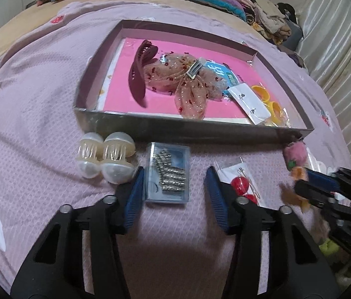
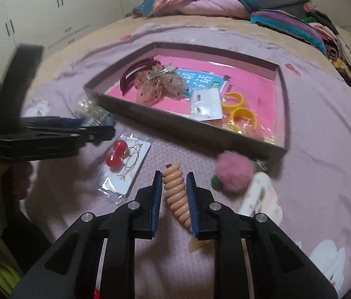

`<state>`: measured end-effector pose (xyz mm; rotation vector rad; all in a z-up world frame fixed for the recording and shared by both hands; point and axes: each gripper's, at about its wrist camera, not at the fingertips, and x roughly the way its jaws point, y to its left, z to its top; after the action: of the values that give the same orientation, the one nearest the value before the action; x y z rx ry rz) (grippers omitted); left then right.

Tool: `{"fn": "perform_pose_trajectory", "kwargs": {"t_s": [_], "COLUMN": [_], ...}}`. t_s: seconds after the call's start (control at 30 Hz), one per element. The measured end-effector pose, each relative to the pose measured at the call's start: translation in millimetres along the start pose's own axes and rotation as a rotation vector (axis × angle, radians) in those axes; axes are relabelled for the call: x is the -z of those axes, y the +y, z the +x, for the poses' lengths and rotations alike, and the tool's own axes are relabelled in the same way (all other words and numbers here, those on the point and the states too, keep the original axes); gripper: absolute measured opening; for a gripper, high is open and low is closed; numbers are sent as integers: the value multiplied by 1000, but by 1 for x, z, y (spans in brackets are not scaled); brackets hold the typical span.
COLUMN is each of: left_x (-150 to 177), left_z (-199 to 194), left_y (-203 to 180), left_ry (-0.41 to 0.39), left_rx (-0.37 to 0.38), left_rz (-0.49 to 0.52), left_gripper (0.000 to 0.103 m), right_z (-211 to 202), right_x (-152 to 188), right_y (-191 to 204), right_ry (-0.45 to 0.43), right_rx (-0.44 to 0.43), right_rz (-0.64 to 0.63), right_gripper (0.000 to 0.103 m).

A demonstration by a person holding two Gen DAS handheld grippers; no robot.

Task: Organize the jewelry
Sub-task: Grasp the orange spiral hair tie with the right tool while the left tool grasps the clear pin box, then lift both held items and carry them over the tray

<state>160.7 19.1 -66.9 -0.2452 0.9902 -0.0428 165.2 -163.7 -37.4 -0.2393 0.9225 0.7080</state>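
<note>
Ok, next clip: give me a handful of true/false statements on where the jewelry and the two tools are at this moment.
1. The right tool has its jaws around the peach spiral clip. True.
2. The left tool is shut on the clear case. False: its jaws are open, with the case lying between them on the bedspread.
3. The cherry earrings are inside the tray. False: they lie on their card on the bedspread, outside the tray.
4. The yellow rings are in the tray. True.
5. The pearl claw clips lie outside the tray, near its front wall. True.
</note>
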Motion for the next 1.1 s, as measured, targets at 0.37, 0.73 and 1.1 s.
{"fn": "perform_pose_trajectory", "kwargs": {"t_s": [0.37,0.73,1.1], "left_x": [11,18,4], "left_z": [-19,-53,-70], "left_y": [-10,-40,-75], "left_ry": [-15,-56,-100], "left_rx": [37,79,107], "left_rz": [21,72,142], "left_gripper": [25,25,25], "right_z": [-46,-83,-117], "right_x": [20,28,33], "right_y": [-28,-49,-61], "right_ry": [-92,-180,-261], "right_rx": [-27,-24,29], "right_rz": [156,237,254], "right_gripper": [17,17,17]}}
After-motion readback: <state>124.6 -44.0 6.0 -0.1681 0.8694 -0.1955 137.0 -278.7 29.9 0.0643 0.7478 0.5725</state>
